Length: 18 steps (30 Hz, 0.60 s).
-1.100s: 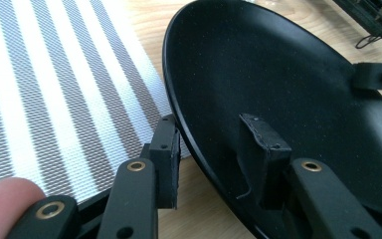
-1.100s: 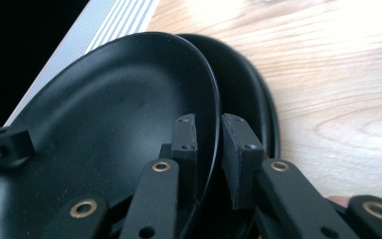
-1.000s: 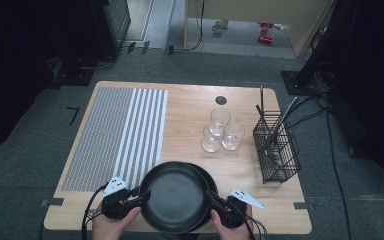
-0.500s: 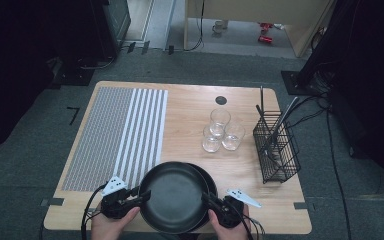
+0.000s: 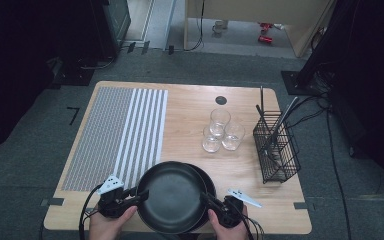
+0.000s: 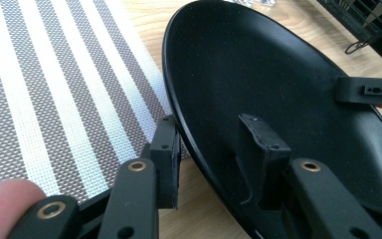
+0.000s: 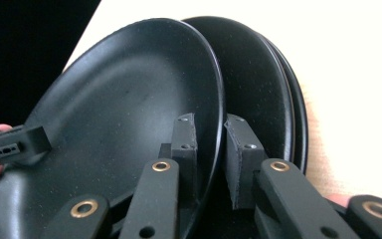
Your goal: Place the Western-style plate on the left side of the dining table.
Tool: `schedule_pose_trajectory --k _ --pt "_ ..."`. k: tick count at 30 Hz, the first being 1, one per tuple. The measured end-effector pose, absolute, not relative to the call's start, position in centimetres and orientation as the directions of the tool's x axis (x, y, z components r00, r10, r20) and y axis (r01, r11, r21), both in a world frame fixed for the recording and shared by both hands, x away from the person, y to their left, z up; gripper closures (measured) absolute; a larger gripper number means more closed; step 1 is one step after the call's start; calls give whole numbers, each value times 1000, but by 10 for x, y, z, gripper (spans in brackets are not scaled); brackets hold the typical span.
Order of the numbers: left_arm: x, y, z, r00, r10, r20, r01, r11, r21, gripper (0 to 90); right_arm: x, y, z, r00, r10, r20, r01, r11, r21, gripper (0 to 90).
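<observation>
- Top plate point(image 5: 172, 197) sits rim-gripped between both jaws: left gripper point(image 6: 211, 149) and right gripper point(image 7: 211, 149) each clenched on an opposite edge.
- Judged step: lifting it off the plate stack point(image 7: 278, 99) behind.
- Next: raise level, toward the striped mat point(image 5: 122, 132) on the counter point(image 5: 190, 110).

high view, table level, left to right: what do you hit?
striped placemat → left gripper → top black plate, gripped at both rims → right gripper → three glasses → wire basket
</observation>
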<state>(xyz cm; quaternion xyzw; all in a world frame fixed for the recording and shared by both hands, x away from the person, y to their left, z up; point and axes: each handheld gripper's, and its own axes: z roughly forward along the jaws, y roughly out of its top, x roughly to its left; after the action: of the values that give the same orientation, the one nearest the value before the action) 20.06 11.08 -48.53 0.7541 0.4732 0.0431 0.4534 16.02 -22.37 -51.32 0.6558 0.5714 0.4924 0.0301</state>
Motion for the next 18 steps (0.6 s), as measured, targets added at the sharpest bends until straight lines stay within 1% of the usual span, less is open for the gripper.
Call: schedule_pose_trajectory --k 6,10,14,18 --pt "201 110 -487 559 749 -357 672 -156 724 610 160 -222 -513 -132 786 603 709 -350 612 767" --pt "201 107 -488 538 758 -370 679 -129 723 610 160 -222 -513 -130 787 603 710 -351 611 777" --pt "201 108 -491 525 749 -404 689 -95 719 629 161 -226 -515 -110 755 646 721 -387 575 801" --pt "199 108 -490 521 753 -401 675 -76 734 650 160 -227 -517 -103 735 670 711 -417 566 811"
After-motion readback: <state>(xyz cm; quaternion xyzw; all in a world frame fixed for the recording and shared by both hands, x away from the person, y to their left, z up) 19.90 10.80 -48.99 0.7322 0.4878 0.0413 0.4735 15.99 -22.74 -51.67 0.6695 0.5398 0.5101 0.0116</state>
